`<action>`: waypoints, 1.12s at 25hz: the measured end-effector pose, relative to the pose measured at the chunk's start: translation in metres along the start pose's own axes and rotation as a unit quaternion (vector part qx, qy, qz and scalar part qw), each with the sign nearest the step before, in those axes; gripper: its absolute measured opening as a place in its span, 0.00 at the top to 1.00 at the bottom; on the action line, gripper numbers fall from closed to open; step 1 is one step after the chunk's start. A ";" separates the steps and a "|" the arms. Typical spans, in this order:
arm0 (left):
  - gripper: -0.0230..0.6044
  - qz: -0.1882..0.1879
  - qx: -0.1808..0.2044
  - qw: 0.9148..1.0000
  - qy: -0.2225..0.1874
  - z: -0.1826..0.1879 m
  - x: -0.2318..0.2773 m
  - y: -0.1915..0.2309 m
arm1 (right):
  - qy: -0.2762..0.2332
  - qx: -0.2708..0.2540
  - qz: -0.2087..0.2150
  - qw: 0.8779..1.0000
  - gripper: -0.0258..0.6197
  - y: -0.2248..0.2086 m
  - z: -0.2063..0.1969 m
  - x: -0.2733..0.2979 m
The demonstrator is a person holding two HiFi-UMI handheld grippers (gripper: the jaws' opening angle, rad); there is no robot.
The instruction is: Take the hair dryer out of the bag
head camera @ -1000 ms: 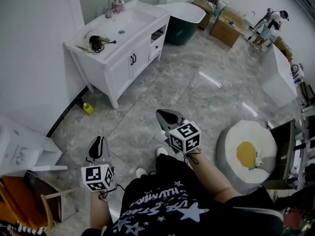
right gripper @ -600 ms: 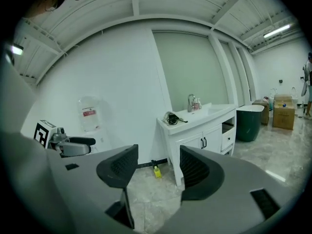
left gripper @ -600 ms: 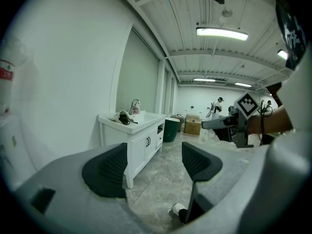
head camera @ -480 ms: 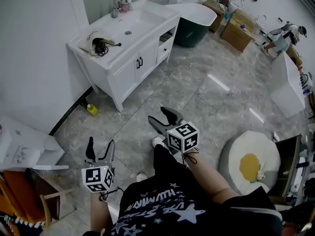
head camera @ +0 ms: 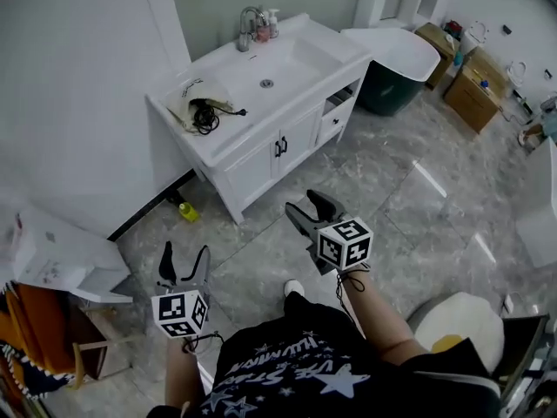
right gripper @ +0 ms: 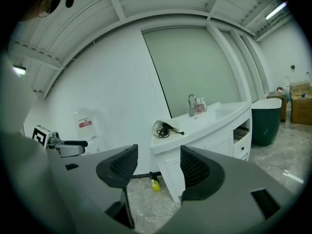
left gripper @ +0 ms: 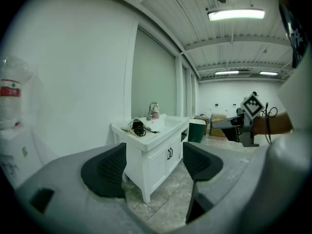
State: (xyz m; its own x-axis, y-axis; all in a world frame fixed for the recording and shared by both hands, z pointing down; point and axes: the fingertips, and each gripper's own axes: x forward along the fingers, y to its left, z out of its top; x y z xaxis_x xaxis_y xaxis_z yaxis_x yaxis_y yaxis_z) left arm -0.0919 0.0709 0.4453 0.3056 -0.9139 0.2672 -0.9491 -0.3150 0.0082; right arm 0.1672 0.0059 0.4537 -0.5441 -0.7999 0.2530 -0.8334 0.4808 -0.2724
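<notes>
The hair dryer (head camera: 207, 116) was seen at the upper left of the head view, on the left end of the white vanity top (head camera: 305, 59). Its black body and coiled cord lay at the mouth of a pale cloth bag (head camera: 187, 94); how much was inside could not be told. The dryer was judged rigid, fairly light and smooth-shelled, so a slip was thought likely on the rounded barrel and the handle was preferred as the place to grip. The loose cord was expected to trail and catch. The bag was judged soft and likely to be dragged along unless pinned.

The left gripper (head camera: 183, 259) and the right gripper (head camera: 306, 209) were held low in the frame, well apart from the vanity. Their jaws had just been opening and stood spread, with nothing between them.

The top was glossy, with a sunken basin and a faucet (head camera: 248, 17) behind. Grey marbled tiles (head camera: 374, 181) covered the floor, and a yellow bottle (head camera: 187, 211) stood below the vanity.
</notes>
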 end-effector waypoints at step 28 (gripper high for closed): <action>0.39 0.060 -0.002 0.998 0.022 0.045 0.205 0.104 | 0.073 0.006 0.094 0.993 0.58 -0.044 0.050 0.223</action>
State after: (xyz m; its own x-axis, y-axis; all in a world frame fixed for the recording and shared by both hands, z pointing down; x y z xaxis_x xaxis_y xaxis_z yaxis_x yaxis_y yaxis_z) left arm -0.1245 -0.1611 0.4576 0.1861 -0.9327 0.3089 -0.9790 -0.2025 -0.0218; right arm 0.0873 -0.2111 0.4758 -0.6984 -0.6359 0.3285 -0.7156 0.6114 -0.3379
